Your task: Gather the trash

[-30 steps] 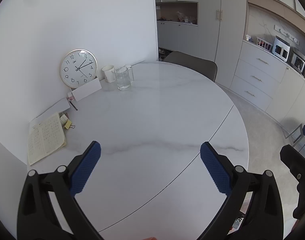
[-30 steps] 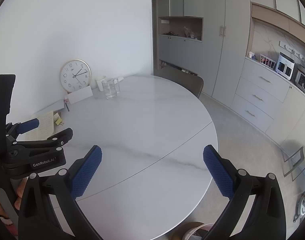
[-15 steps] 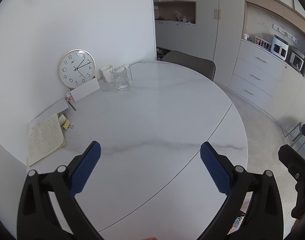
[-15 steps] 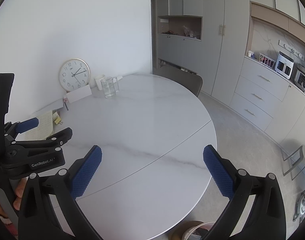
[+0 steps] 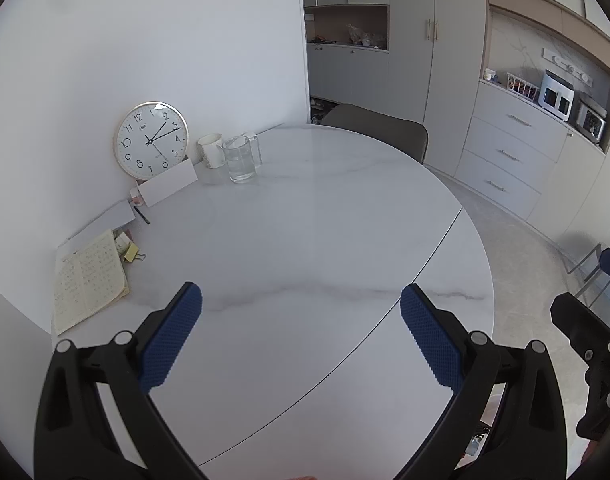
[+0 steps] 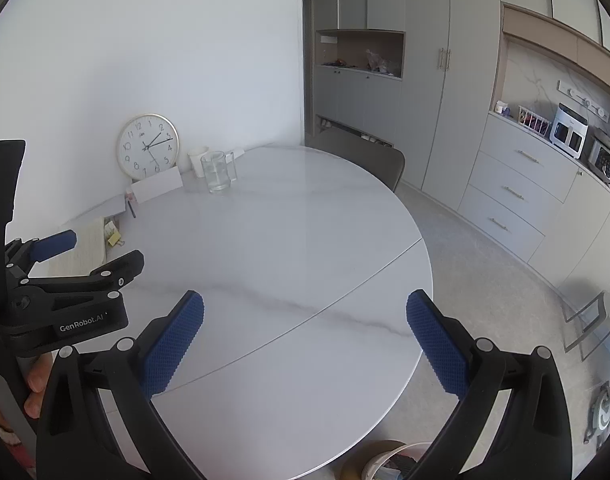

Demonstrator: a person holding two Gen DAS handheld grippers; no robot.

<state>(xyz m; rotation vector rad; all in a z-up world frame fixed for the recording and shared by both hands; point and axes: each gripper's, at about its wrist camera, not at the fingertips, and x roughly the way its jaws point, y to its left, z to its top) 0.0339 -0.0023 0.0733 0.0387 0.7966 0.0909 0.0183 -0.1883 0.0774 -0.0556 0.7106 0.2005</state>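
Hovering over the near half of the round white marble-patterned counter [image 5: 325, 240], the left claw [image 5: 301, 336] and the right claw [image 6: 305, 336] both stand with blue-padded jaws wide apart and nothing between them. No loose wrapper or crumpled scrap shows on the bare stone ahead of either claw. The only small items lie far forward and to the left of the left claw, against the white wall: an open yellowed paper notebook [image 5: 87, 280], a yellow binder clip with small paper notes [image 5: 131, 252] just beyond it, and a black pen [image 5: 141, 215] farther on. Whether any of these counts as trash cannot be told. Farther ahead stand a round gold-rimmed wall clock [image 5: 151, 140], a white folded card [image 5: 168, 182], a white ceramic mug [image 5: 212, 150] and a clear glass pitcher [image 5: 241, 159], none looking like waste. A round bin with paper-like contents [image 6: 385, 464] shows below the counter's near edge, under and between the right claw's fingers, so the right claw is nearer to it. By judgement, the left claw is nearer the clutter, whose long axis runs along the wall, so a reach would go forward and left.
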